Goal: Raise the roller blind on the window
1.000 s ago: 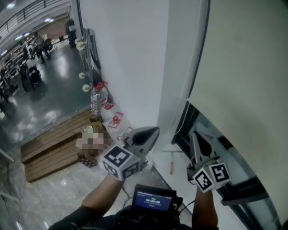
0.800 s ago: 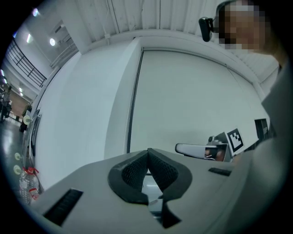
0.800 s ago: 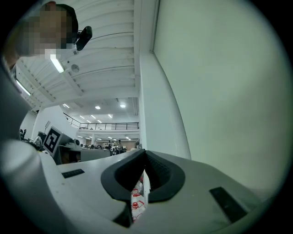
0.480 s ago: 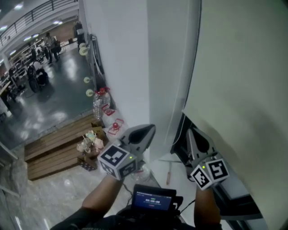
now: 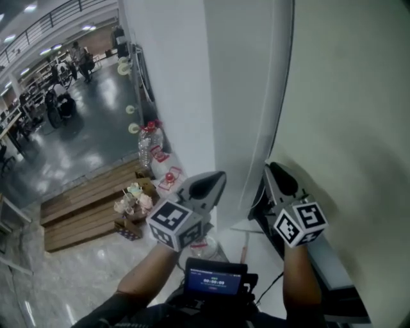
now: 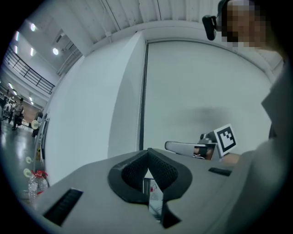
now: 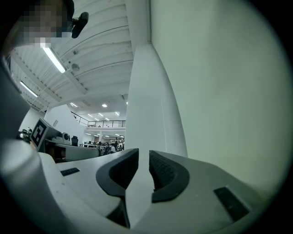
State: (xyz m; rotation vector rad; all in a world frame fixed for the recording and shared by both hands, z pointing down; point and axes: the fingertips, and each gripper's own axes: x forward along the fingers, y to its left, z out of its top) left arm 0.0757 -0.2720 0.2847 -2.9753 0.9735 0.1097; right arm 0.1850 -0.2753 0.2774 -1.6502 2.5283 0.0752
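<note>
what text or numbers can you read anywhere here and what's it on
Small screen below the grippers: a row of digits, too blurred to read.
Cubes on the left gripper and right gripper: black-and-white square patterns, no letters.
Nothing else is readable.

White wall [image 5: 173,77] beside a dark window frame [image 5: 339,302]; far left, a glossy grey floor [image 5: 83,141] (ceiling lights [image 5: 25,9] glint off it) and a wooden platform [image 5: 83,205].
</note>
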